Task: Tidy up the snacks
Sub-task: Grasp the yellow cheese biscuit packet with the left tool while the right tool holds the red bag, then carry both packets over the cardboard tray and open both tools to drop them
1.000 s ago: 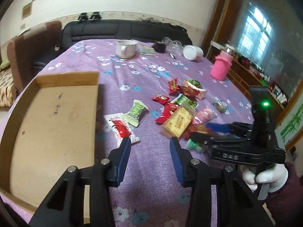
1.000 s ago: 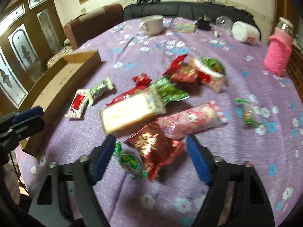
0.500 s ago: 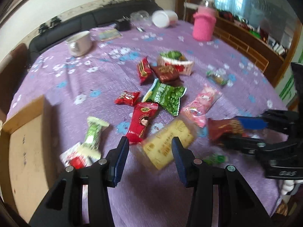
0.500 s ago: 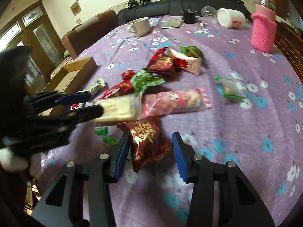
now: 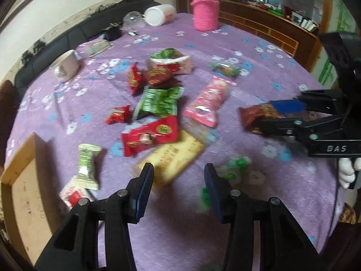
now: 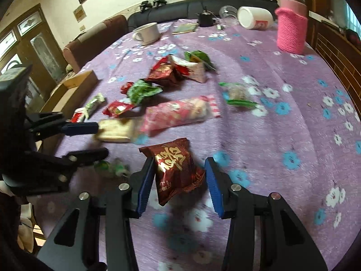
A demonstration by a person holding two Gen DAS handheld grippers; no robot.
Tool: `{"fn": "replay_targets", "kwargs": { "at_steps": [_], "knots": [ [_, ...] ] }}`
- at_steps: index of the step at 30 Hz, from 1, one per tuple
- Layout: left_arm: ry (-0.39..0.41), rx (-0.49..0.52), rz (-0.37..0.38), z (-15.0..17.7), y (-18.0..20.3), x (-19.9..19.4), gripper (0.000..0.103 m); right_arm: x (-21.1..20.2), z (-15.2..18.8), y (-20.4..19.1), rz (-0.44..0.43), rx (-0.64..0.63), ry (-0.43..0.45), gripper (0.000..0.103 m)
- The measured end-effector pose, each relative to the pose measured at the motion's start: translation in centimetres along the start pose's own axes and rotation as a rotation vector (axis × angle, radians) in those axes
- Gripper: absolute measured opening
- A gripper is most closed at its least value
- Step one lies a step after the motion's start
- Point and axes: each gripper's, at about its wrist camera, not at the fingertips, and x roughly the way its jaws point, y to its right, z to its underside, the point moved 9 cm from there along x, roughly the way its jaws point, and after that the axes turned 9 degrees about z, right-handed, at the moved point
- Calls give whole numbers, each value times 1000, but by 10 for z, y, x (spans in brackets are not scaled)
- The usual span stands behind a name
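The dark red snack packet (image 6: pixel 174 169) lies on the purple worktop (image 6: pixel 282 124) between the pads of my right claw (image 6: pixel 179 181), whose jaws have just been closing around it; my left claw (image 5: pixel 178 187) stands spread beside the yellow biscuit pack (image 5: pixel 173 158)

Near edge: bare purple cloth (image 6: pixel 259 237), free passage.
Right side: open cloth past the pink packet (image 6: pixel 180 113).
Centre: snack pile (image 5: pixel 158 103) blocks the way.
Left: cardboard tray (image 5: pixel 24 194) wall.
Far: mug (image 6: pixel 147 32), pink-sleeved jar (image 6: pixel 291 31), white tub (image 6: pixel 256 18).
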Motion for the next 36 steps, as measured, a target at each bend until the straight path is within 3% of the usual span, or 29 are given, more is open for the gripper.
{"fn": "replay_targets", "kwargs": {
  "at_steps": [3,7,9,11,13,17,21,26,29,30,32,36],
  "knots": [
    [-47,34,-60,-2,-12,13,48,0,3,6,-20,22,-6,48],
    [-58,84,-70,-10,-15,19,61,0,3,6,-26,25,-5,49],
    [-65,60,-57,-11,-17,20,61,0,3,7,-34,34,-3,49],
    [-70,18,16,-8,-13,19,45,0,3,7,-43,41,-1,50],
    [-62,10,74,-2,-5,16,38,0,3,8,-56,45,2,52],
    [-51,9,103,5,8,9,37,-2,3,5,-67,32,4,55],
    [-36,2,82,-3,8,11,39,-2,0,1,-71,12,12,59],
    [-26,-25,66,-17,6,29,47,3,-5,-8,-63,-16,10,60],
    [-3,-47,62,-22,9,32,44,7,-5,-11,-49,-29,5,60],
    [3,-46,67,-21,11,32,38,8,-5,-12,-46,-33,4,60],
    [10,-44,53,-19,14,29,33,6,-2,-16,-68,-46,1,47],
    [65,-138,88,-9,8,12,33,-5,3,-22,-81,-64,15,46]
  ]
}}
